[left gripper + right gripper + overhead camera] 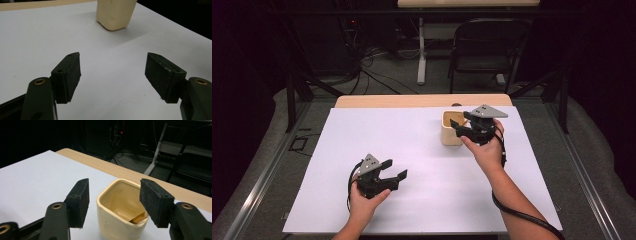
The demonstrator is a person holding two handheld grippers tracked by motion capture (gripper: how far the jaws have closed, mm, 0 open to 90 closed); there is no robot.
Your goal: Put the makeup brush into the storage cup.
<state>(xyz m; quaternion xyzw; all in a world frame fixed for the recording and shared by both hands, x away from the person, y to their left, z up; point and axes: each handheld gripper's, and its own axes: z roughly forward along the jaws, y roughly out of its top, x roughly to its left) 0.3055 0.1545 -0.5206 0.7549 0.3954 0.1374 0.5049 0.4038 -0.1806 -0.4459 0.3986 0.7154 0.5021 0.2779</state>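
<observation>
- Two grippers, neither gripping: your right gripper [113,203] stands spread above the cream cup [120,213], jaws on either side of its rim, not pressing it.
- Your left gripper [390,178] waits wide open, well short of the cup.
- The cup sits far-right on the white sheet [412,150]; grasping remains.

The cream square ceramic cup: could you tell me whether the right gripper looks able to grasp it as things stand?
Probably yes: the right gripper hangs open just above the cream square ceramic cup, its jaws apart on either side, with nothing between them.

Left gripper [393,178] low, jaws wide apart, nothing between pads. Right gripper [461,128] raised, jaws parted, wrist angled forward.
</observation>
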